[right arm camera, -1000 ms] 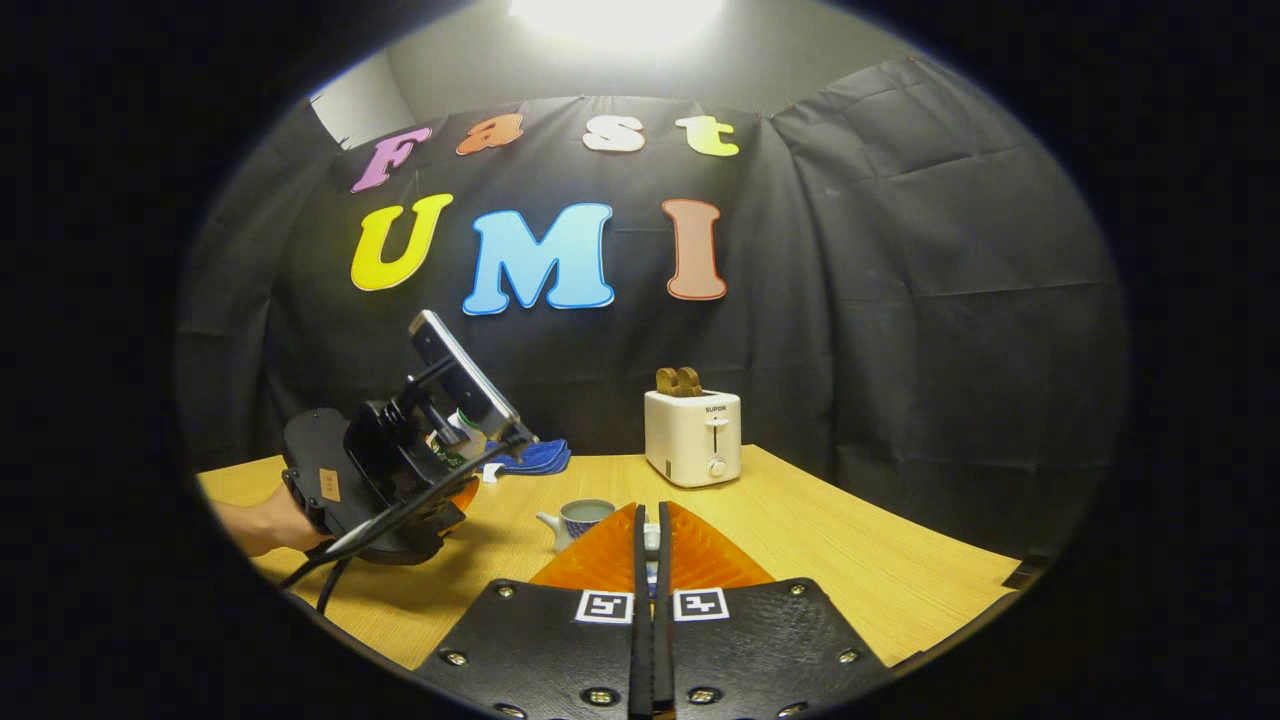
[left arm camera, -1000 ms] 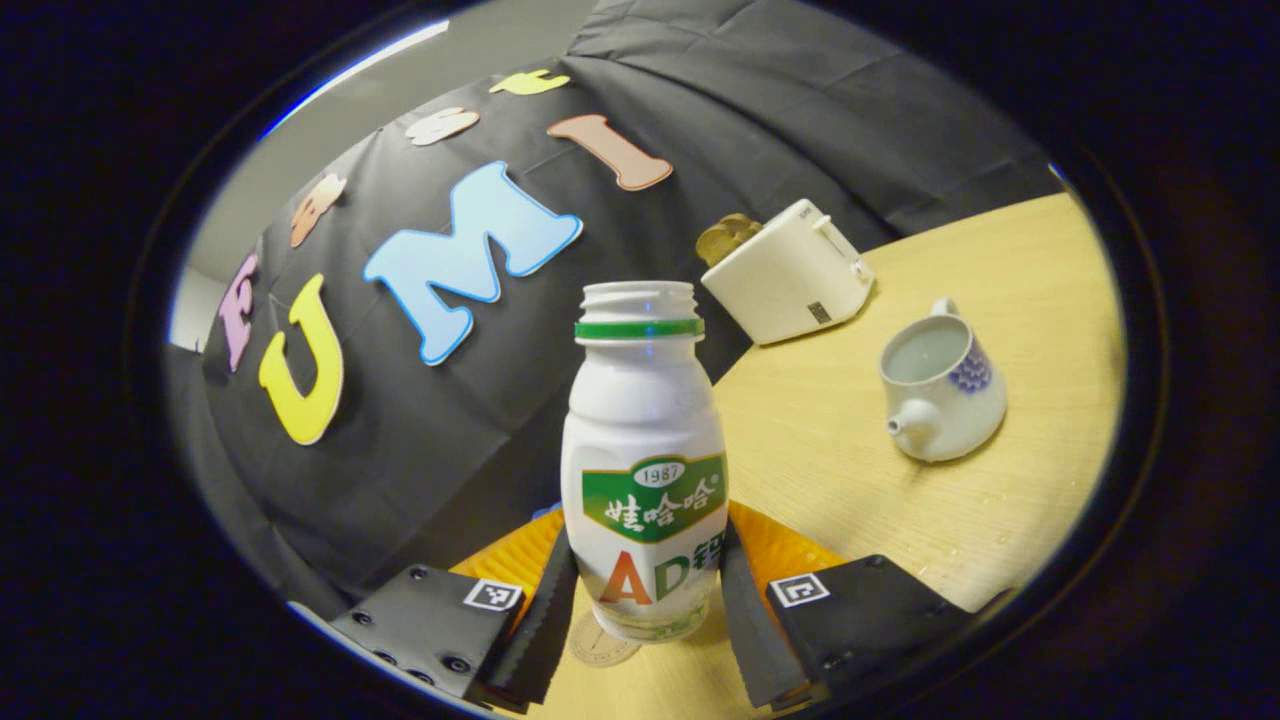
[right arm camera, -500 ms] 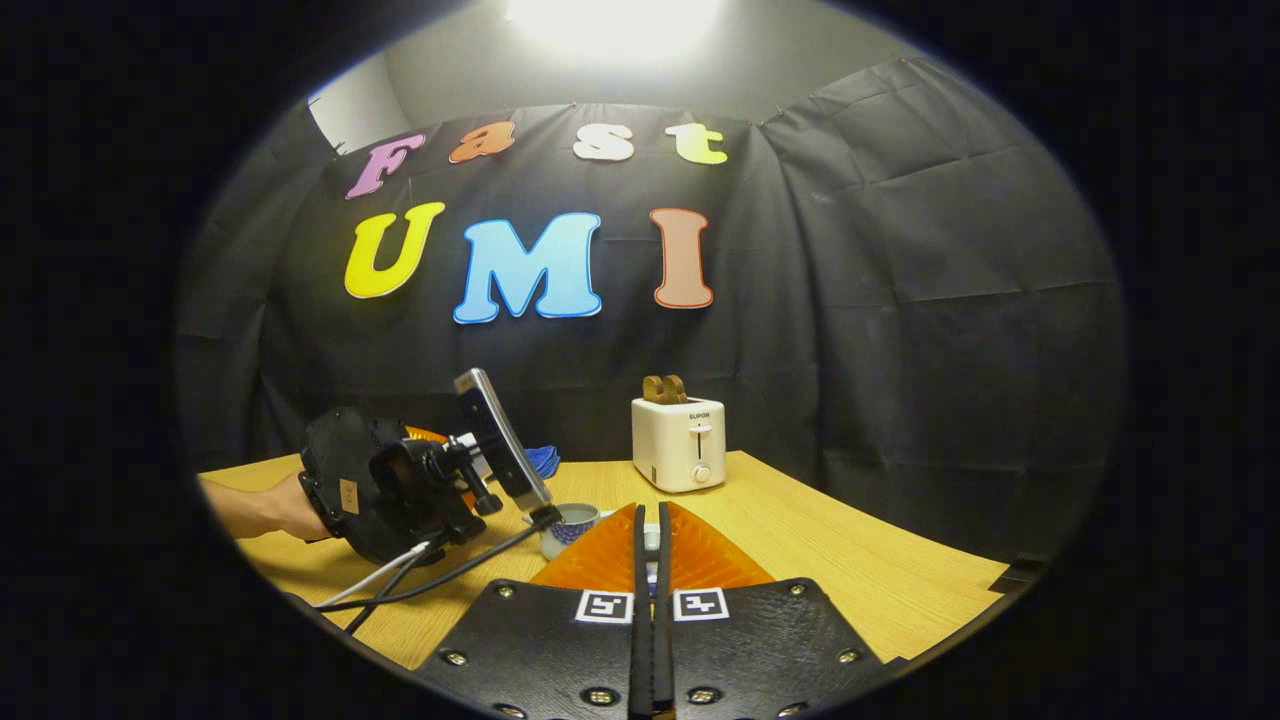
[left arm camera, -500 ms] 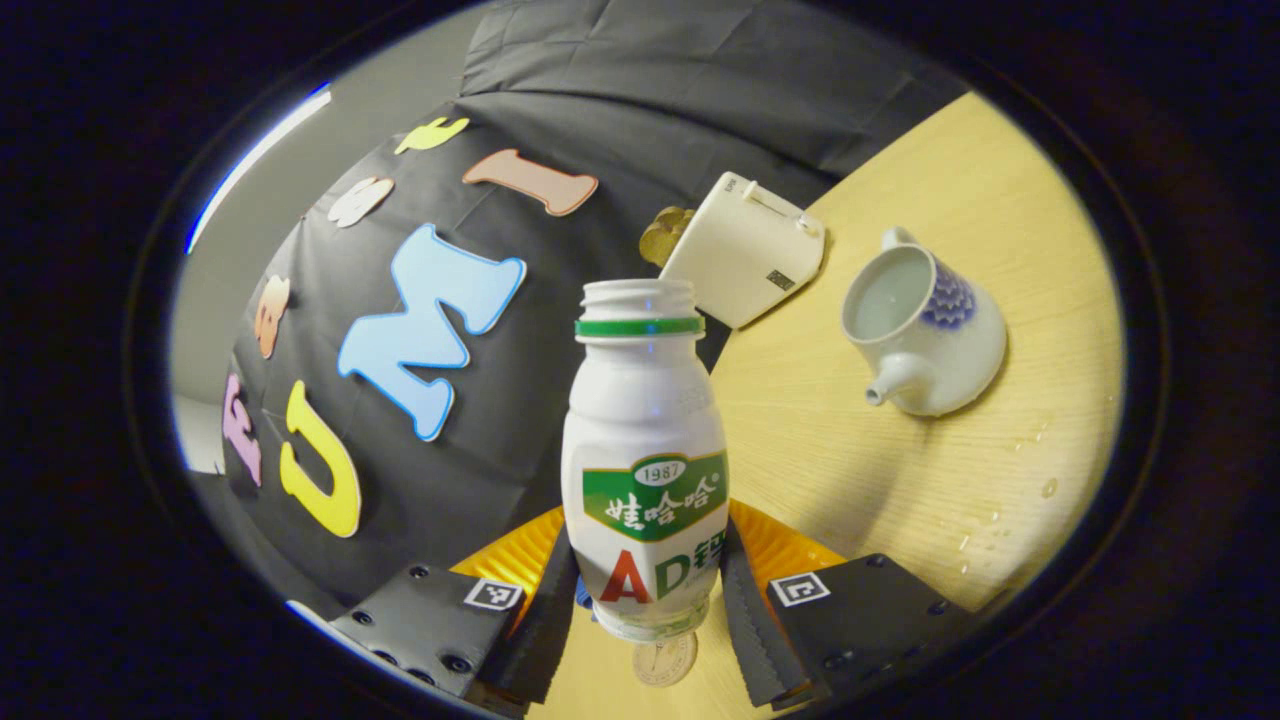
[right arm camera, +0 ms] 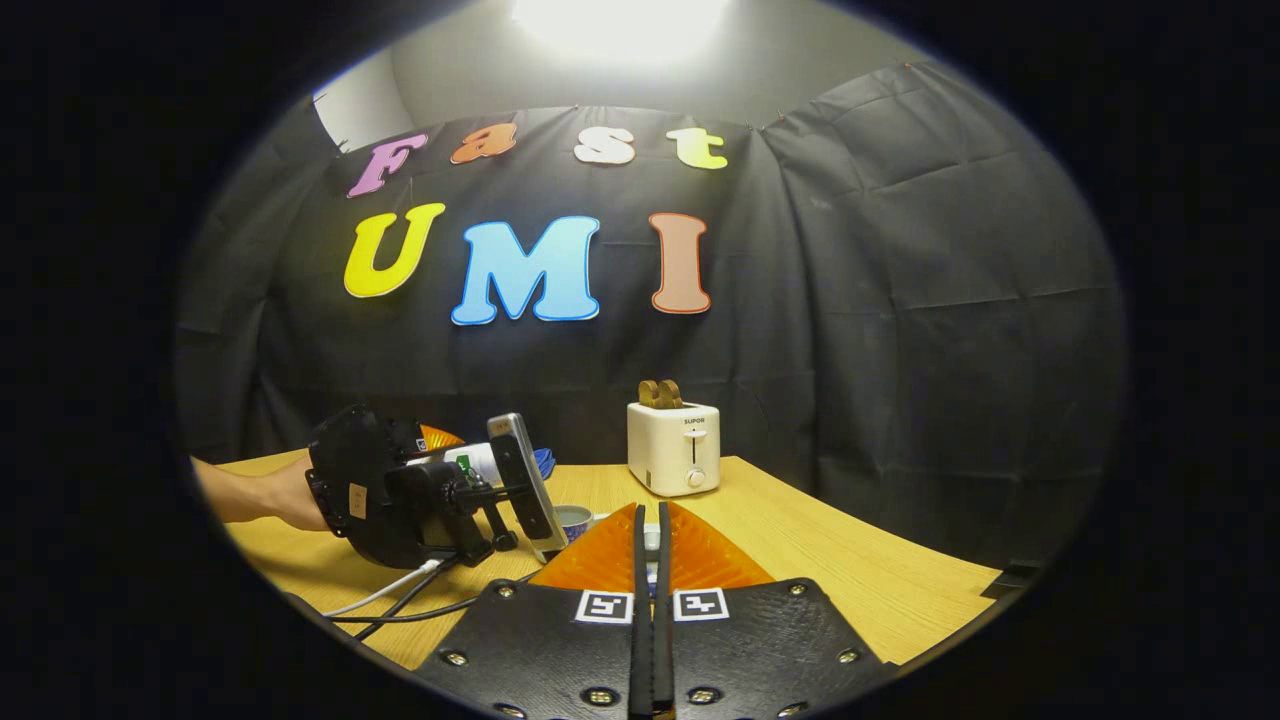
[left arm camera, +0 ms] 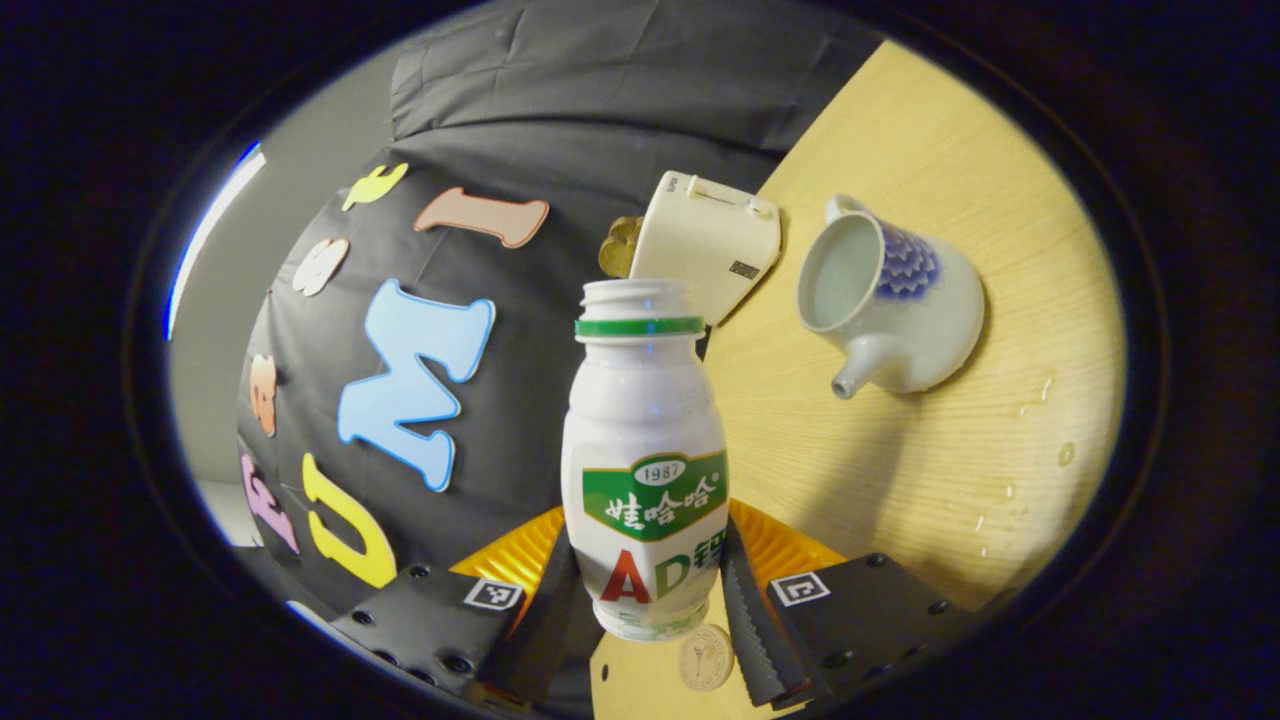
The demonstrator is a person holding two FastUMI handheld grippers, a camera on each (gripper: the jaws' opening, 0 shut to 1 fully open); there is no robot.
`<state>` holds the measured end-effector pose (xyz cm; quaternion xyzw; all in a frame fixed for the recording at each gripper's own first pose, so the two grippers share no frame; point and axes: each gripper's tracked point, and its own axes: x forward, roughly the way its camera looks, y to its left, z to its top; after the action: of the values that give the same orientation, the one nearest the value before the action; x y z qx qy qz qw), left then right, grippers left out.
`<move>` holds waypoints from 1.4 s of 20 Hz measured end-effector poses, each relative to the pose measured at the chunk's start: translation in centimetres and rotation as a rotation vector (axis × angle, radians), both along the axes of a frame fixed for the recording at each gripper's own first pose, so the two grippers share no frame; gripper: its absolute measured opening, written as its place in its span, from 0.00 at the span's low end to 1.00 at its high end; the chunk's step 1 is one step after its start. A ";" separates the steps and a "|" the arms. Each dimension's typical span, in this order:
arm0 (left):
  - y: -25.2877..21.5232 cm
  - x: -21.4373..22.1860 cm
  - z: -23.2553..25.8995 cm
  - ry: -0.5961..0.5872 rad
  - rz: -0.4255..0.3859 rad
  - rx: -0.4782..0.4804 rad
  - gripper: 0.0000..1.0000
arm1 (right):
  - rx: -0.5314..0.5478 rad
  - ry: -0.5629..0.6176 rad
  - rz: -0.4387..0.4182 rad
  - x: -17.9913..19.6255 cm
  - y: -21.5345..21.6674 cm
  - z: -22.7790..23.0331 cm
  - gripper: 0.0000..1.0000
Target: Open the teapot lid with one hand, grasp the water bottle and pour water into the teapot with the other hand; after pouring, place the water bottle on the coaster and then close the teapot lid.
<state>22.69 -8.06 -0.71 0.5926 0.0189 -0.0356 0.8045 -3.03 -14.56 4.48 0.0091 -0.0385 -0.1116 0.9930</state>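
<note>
White bottle (left arm camera: 645, 440), uncapped, is gripped low on its body between the two fingers of the left tool (left arm camera: 645, 548). Over the last second this tool has rolled over to its right and closed in. The teapot (left arm camera: 890, 300), which sat smaller and lower to the tool's right, now lies near, ahead and to the right of the bottle's mouth, with its open top turned towards it. No water leaves the mouth, and the mouth is not above the opening. The coaster (left arm camera: 705, 657) peeks out just below the bottle's base, between the fingers.

The right tool (right arm camera: 650, 520) is closed to a thin slit, and a small pale piece at its tips is, I judge, the lid (right arm camera: 651, 541). It has barely shifted, holding back from the pot.

So the tilt reads as the run-up to a pour. Drops (left arm camera: 1065, 455) lie on the counter (left arm camera: 950, 150) beyond the pot, so the mouth needs to come over the opening before it tips further.
</note>
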 end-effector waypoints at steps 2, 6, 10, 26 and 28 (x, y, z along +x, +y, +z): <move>-0.2 0.1 0.2 -0.013 -0.007 0.040 0.80 | -0.004 0.017 0.002 0.2 0.0 -0.5 0.00; -0.6 0.0 0.4 -0.024 -0.016 0.118 0.80 | -0.002 0.018 0.007 0.2 0.0 -0.3 0.00; -1.5 0.5 0.4 -0.034 -0.039 0.209 0.80 | -0.006 0.021 0.009 0.1 0.0 -0.4 0.00; -2.3 1.5 2.1 -0.094 -0.073 0.381 0.80 | 0.038 0.008 0.003 -0.2 -1.0 -0.3 0.00; -2.2 1.6 2.3 -0.097 -0.074 0.393 0.80 | 0.040 0.009 -0.002 -0.1 -1.2 -0.4 0.00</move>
<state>24.28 -10.28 1.57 0.7395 -0.0348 -0.0323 0.6715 -3.16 -15.79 4.06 0.0282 -0.0319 -0.1135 0.9926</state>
